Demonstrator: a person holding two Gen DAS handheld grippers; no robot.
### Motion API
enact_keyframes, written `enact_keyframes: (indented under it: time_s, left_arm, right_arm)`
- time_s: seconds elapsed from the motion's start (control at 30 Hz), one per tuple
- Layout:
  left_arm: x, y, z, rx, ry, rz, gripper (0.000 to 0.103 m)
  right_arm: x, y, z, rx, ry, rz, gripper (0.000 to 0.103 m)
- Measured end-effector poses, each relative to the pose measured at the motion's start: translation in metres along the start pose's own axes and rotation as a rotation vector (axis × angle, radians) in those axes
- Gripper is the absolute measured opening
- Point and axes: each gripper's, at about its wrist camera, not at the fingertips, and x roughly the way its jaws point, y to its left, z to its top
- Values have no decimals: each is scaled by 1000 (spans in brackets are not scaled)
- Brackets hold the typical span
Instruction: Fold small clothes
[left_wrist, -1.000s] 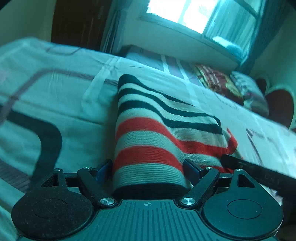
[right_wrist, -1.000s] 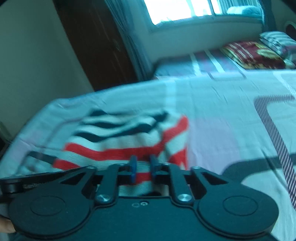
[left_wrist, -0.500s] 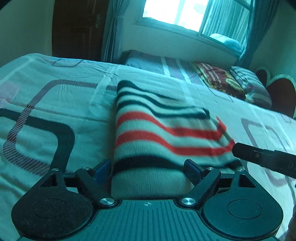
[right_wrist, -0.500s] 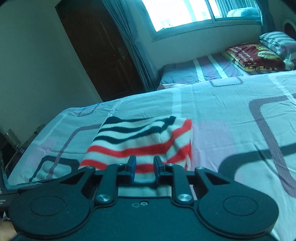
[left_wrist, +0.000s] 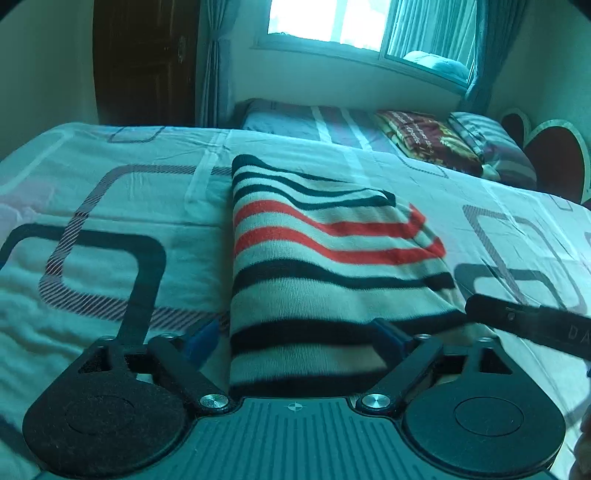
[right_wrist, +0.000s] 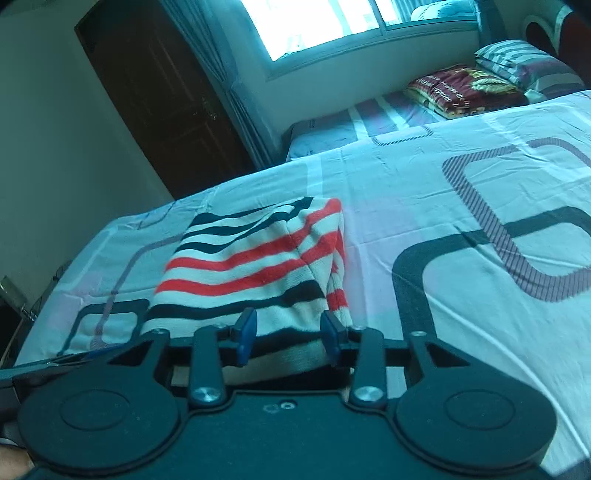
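- Landmark: the striped garment (left_wrist: 325, 266) — a knit piece with black, red and white bands — lies folded on the bedsheet (left_wrist: 110, 206), which carries a pattern of rounded rectangles.
- Left gripper (left_wrist: 295, 339): the jaws stand wide, one blue pad on each side of the garment's near edge. They have just been opening; the garment is between them, but the pads do not press on it.
- Right gripper (right_wrist: 288, 332): the jaws stand at a moderate gap and have just been opening. The garment's near edge lies between the blue pads (right_wrist: 245, 326); the cloth rests slack and neither pad pinches it.
- In the left wrist view, a black part of the right gripper reaches in just beside the garment's near right corner.
- Beyond the garment, a second mattress with a striped sheet (right_wrist: 369, 122) carries a folded dark red blanket (right_wrist: 461, 90) and a striped pillow (right_wrist: 524, 62).
- Further beyond the garment — a bright window (left_wrist: 332, 22) with curtains (left_wrist: 218, 66), and to its left a dark wooden door (right_wrist: 159, 96).
- A hand shows at the lower left corner of the right wrist view, partly cut off.
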Motion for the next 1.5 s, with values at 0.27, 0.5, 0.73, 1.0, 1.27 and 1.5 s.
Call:
enact_keyframes:
  time_s: [0.27,0.5,0.73,1.0,1.27,1.5]
  left_arm:
    - [-71,4,-20,1,-18,60,103]
    - [-146,0,-39,46,-121,147,103]
    - [-205,-5,-53,-45,-121,42,103]
    - [-258,-39,-88,-3,-163,153,103]
    - [-301,-73,-119,17,-138,197,103]
    - [-329,-89,-137,19,-163,202,103]
  right_arm:
    - [-66,17,-30,-5,-23,-31,65]
    - [-125,38,-41,-51,-35,-7,85]
    - [-177,49,-46,-119,-37,53,102]
    - [-240,44,-72,-205,-78,44,102]
    - [-291,49,-91,-290,-171,-116,102]
    - [-316,38,-98,-279,-224,-165,102]
